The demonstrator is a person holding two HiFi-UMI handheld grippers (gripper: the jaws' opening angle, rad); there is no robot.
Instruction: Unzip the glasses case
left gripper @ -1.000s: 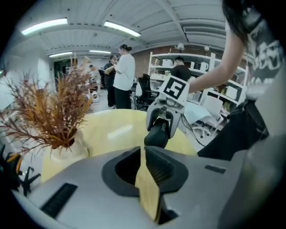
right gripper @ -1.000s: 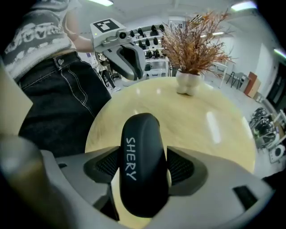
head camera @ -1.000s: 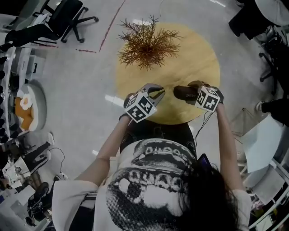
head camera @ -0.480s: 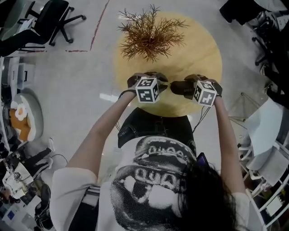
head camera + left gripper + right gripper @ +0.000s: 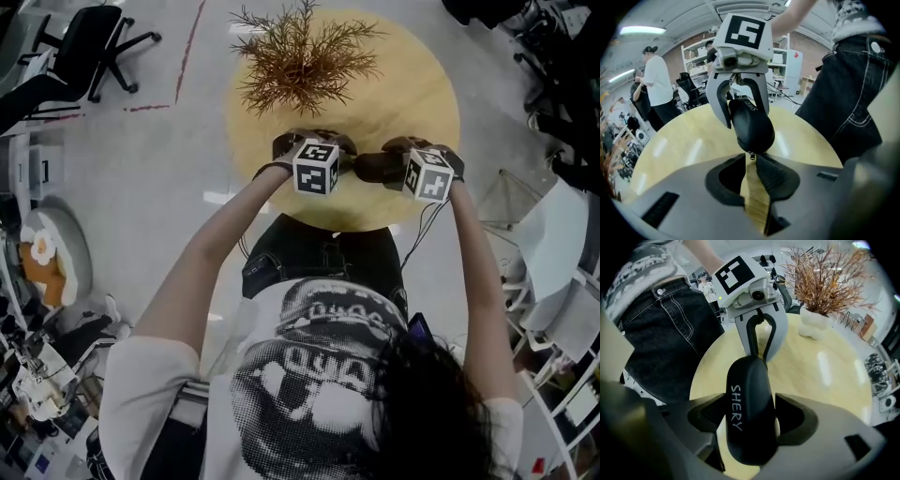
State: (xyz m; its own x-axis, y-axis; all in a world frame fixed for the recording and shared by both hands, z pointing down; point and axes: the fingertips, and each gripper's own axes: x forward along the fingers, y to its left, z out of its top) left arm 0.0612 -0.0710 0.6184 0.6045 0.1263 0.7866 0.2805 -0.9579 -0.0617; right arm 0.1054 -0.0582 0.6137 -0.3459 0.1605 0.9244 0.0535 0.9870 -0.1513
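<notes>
Right claw (image 5: 749,405) clamps the black oblong glasses case (image 5: 748,427) over the round yellow wooden table (image 5: 417,84), its long axis aimed at the left claw (image 5: 751,162), whose jaws have just been opening and now stand part-way apart, apparently flanking the small metal zip pull (image 5: 751,155) without pinching it.

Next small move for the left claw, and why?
Probably ease the left claw forward and close on the zipper pull: its jaws have just been opening, the pull sits at their tips, ungripped, while the right claw grips the glasses case.
</notes>
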